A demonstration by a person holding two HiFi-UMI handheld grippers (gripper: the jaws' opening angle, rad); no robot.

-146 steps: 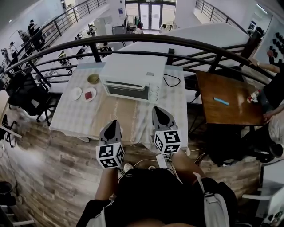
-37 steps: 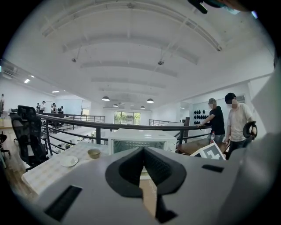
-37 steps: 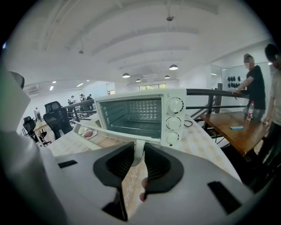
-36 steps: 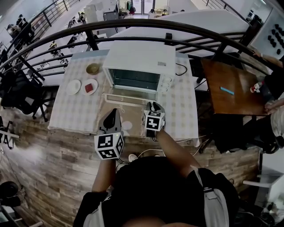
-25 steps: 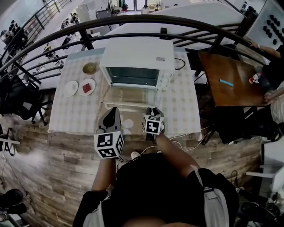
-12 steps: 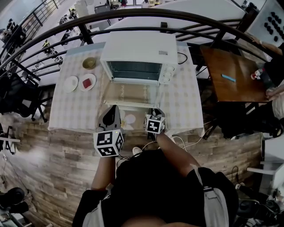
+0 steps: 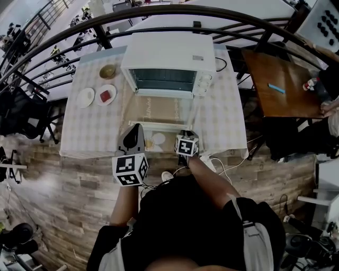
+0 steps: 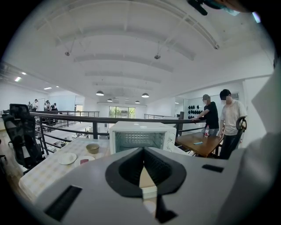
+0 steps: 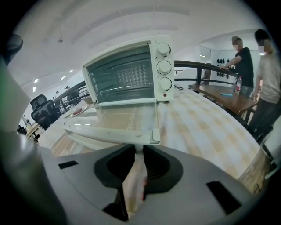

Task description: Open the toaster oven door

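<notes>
Two plates (image 7: 95,97) sit far left on the counter (image 7: 90,135), well clear. Nearer, the left gripper (image 7: 136,127) hovers closed and empty by the near left corner of the door (image 7: 159,111). The door was shut at first; now it lies flat, almost reaching the counter's near edge. The right gripper (image 7: 185,135) pinches the handle (image 9: 109,134) at its right end, jaws just tightened.

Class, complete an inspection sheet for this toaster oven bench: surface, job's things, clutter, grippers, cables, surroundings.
Surface: table, covered in a checked pattern.
Job's things: oven door lies open, near level.
Clutter: bowl, bare plate and plate with something red, left of oven.
Grippers: right gripper shut on door handle; left gripper shut, empty.
Cables: black cord behind oven; white cables by table's near edge.
Surroundings: railing, brown table, two people standing.
</notes>
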